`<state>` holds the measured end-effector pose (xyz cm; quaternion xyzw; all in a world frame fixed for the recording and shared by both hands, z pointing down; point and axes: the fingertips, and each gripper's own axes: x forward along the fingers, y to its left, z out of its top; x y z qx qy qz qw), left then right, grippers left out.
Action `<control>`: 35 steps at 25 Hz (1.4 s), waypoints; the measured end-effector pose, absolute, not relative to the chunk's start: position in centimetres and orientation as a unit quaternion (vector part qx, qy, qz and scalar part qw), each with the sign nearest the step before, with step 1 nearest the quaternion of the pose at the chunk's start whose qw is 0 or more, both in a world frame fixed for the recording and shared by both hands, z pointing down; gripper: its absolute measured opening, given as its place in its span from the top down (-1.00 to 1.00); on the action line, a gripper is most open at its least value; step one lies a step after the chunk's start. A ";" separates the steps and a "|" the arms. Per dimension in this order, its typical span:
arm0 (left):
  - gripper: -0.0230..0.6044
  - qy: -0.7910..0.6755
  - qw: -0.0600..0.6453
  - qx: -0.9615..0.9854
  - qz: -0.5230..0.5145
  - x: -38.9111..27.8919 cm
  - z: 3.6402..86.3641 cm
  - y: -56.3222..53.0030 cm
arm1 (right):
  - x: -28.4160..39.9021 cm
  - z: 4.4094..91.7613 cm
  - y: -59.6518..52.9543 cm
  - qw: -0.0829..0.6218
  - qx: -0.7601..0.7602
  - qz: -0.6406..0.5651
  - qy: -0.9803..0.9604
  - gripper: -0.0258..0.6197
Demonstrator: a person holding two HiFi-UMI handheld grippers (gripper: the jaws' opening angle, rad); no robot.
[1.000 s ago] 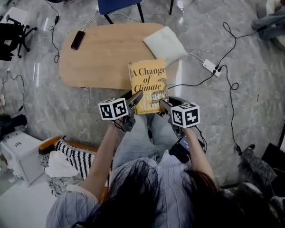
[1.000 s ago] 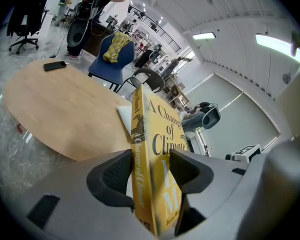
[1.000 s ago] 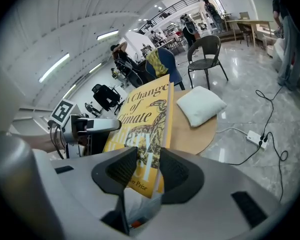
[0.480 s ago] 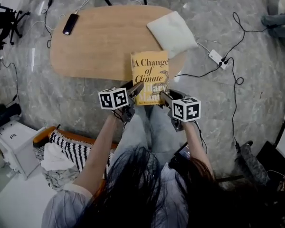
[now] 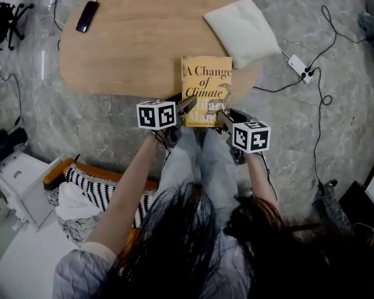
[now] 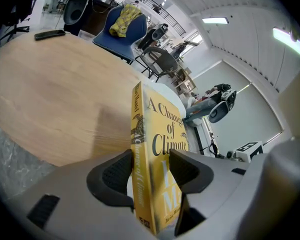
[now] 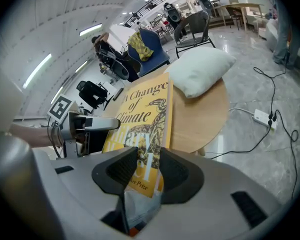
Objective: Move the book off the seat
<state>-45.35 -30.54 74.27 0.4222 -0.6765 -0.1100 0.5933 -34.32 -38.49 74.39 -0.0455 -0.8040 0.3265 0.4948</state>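
Nearest, the person's legs [image 5: 202,161] point toward 12 o'clock; just past the knees both tongs hold a yellow book [image 5: 207,83] up by its near end, cover upward; the left tongs [image 5: 188,104] are clamped on its 7 o'clock corner at the spine, one pad on the cover and one beneath; the right tongs [image 5: 223,118] are pinched on its 5 o'clock corner along the page edge, the pads pressing on both faces; the book's far half reaches over the near rim of the oval wooden bench [image 5: 131,48], and I cannot tell whether it touches the wood; on the bench, a white pillow [image 5: 243,22] lies at 1 o'clock from the book, close but apart; a dark phone [image 5: 86,16] lies at 10 o'clock near the far rim; on the floor at 3 o'clock sits a white power strip [image 5: 297,65].
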 end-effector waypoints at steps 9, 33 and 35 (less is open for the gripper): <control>0.14 -0.659 0.604 0.443 -0.070 -47.9 78.6 -30.6 | -36.9 79.1 -37.7 0.504 -0.024 0.332 -0.797 0.46; 0.14 -0.695 0.569 0.439 0.014 -50.6 78.8 -26.5 | -38.8 77.6 -40.7 0.477 0.059 0.320 -0.816 0.56; 0.14 -0.703 0.563 0.436 -0.001 -50.7 77.4 -26.2 | -39.2 76.1 -41.0 0.461 0.057 0.319 -0.826 0.56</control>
